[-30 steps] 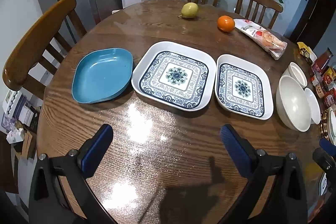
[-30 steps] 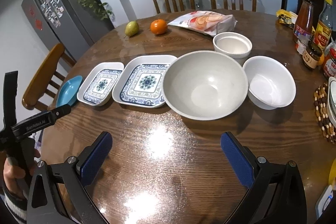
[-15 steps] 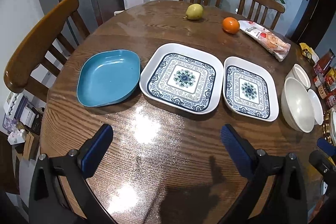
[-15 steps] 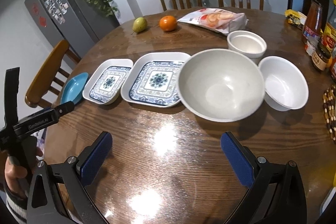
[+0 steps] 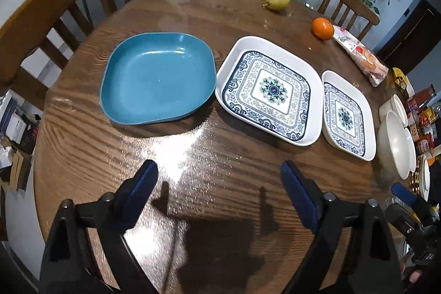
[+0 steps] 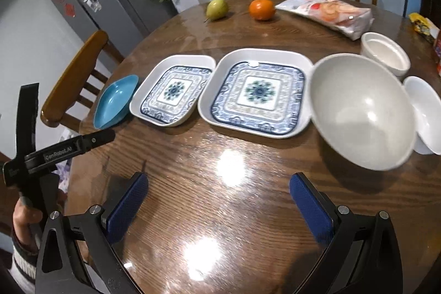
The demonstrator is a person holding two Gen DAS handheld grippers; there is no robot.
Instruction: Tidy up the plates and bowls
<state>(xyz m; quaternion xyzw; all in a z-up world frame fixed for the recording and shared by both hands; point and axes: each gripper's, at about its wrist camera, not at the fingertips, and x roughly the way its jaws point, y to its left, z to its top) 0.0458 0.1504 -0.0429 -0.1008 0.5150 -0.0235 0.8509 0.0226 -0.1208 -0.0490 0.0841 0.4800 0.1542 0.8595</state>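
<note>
On the round wooden table, dishes counted: one blue plate, two white square plates with blue ornamental pattern, three white bowls. The blue plate is glossy, plain, rounded-square with a raised rim, and sits at the left end of the row, just beside the larger patterned plate; the smaller patterned plate follows to its right. In the right wrist view the large bowl stands next in the row, with a medium bowl at its right and a small straight-walled bowl behind. Fruit: one pear, one orange. One printed snack bag, text unreadable. Left gripper: jaws wide, closing, nothing between them, over bare table. Right gripper: jaws wide apart, nothing between them. Lettering "GenRobot.AI" readable on the left gripper's body in the right wrist view.
</note>
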